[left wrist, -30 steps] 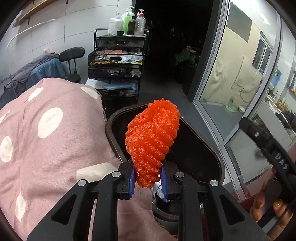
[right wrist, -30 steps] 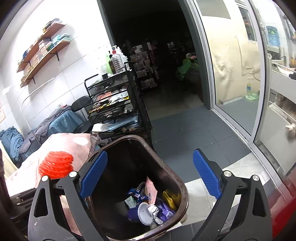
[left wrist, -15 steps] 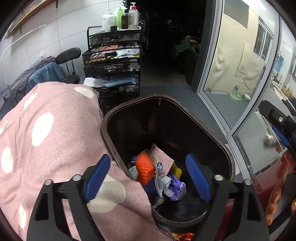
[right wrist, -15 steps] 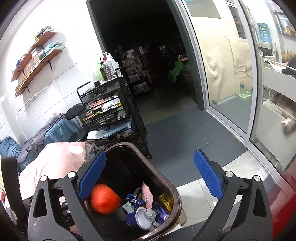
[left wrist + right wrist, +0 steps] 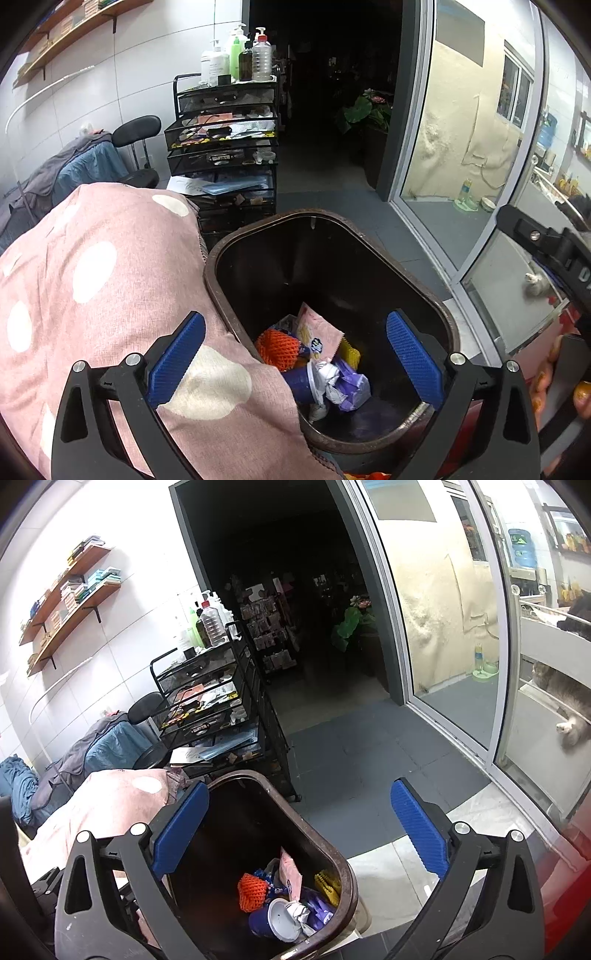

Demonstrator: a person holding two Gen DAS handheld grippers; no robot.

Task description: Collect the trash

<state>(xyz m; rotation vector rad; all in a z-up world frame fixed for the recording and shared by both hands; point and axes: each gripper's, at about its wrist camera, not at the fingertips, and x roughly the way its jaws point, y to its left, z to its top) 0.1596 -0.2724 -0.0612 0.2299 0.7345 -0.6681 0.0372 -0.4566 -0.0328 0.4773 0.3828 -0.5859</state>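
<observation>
Grey floor tiles are running past a dark doorway and a glass sliding door [image 5: 454, 657], and a black wire cart [image 5: 225, 147] with four bottles on top is standing by the white wall. I am holding my left gripper [image 5: 295, 360] over the brown trash bin [image 5: 369, 236], with its two blue pads [image 5: 177, 356] spread wide and nothing between them. My right gripper [image 5: 295, 836] is wide open and empty too, hanging above the far side of the same bin. One orange foam net [image 5: 277, 347] is lying inside the bin, touching one pink wrapper [image 5: 317, 336], one blue cup [image 5: 273, 921], one yellow scrap [image 5: 350, 352] and some purple wrapping [image 5: 351, 384]. A pink blanket with white dots [image 5: 92, 277] is pressing against the bin's left rim. I think the drop step is finished. Next I am guessing I need to turn away from the bin and look for more trash to pick up.
</observation>
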